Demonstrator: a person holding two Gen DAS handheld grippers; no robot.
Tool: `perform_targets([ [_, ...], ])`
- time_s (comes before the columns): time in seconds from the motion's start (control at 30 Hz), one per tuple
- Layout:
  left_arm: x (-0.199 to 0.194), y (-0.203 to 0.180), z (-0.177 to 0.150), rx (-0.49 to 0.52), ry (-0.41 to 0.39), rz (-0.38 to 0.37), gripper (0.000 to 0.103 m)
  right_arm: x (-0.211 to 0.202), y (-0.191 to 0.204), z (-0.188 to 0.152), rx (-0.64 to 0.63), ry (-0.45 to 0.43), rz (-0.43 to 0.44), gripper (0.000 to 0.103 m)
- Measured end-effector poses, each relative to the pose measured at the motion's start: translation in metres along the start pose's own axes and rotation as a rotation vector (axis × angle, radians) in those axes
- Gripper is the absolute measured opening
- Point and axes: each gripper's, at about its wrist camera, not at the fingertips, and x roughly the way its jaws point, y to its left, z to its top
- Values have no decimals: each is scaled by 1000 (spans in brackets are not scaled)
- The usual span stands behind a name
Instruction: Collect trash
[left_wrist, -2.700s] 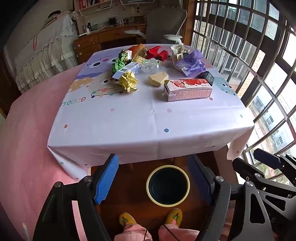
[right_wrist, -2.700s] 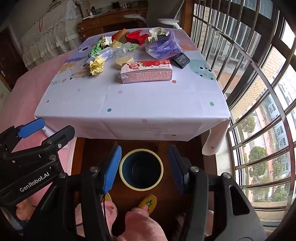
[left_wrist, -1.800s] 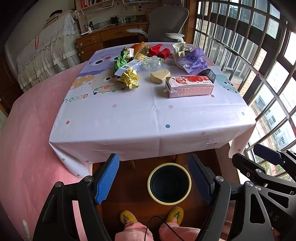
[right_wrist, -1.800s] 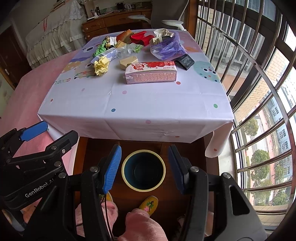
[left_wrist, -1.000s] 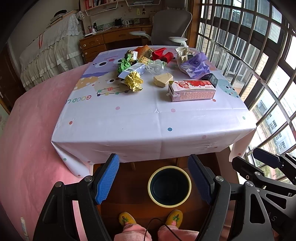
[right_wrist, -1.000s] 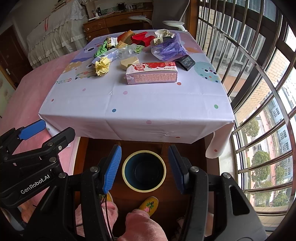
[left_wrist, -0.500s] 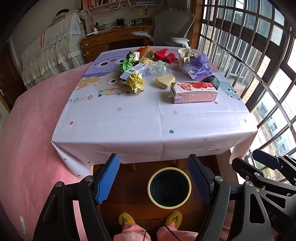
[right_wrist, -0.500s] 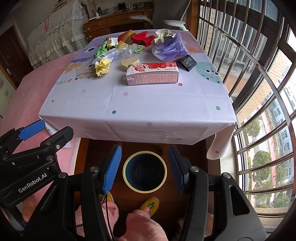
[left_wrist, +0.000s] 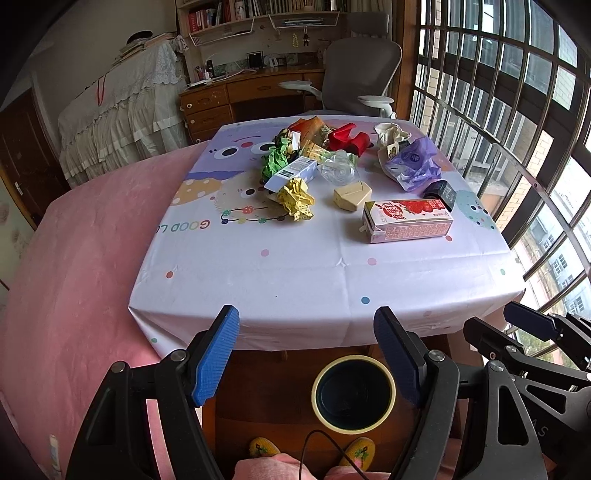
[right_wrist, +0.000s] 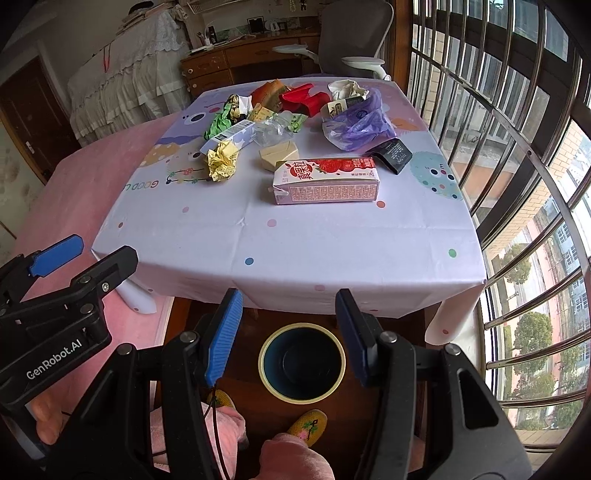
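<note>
The left hand-held gripper hangs in the air at the near edge of the bench, its blue-padded fingers spread wide apart with nothing between them and touching nothing. The right hand-held gripper is likewise held wide apart and empty, just short of the same near edge; in the left wrist view it shows at the right.

Below the bench's near edge, on the wooden floor, stands a round bin with a yellow rim and dark inside, upright, seen between the fingers of each gripper. The person's patterned slippers are just on the near side of the bin.

The trash lies toward the far half of the bench: a pink-and-red drink carton on its side nearest the bin, a crumpled yellow paper ball to its left, a small beige box just beyond the carton, a purple plastic bag and a black packet to the right, and red and green wrappers farther back.
</note>
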Motion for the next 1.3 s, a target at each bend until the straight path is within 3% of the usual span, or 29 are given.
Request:
perform_targets([
  [0.2,-3,28,25,-10,-55,41,77,15,19,33,-34,-26,38,49],
  [0.4,26,69,62,28,-44,71,77,54,50,82,-68,-21,48,49],
  [0.73,116,161,163,96,29,-30,77,162,104,183,13,63,25,49],
  [0.87,158,188,190,128,98,-88,77,216,113,202,46,134,-8,49],
  [1.07,218,197,216,205,168,-177,77,280,112,202,103,270,-55,49],
  [1.1,226,193,220,209,179,-197,77,285,112,201,111,282,-57,47],
  [1.13,234,193,224,209,194,-217,77,290,111,199,120,293,-57,36],
  [1.23,256,186,240,210,235,-285,77,291,107,199,162,301,-38,20],
  [1.3,268,178,250,212,256,-322,77,285,105,201,187,296,-37,17],
])
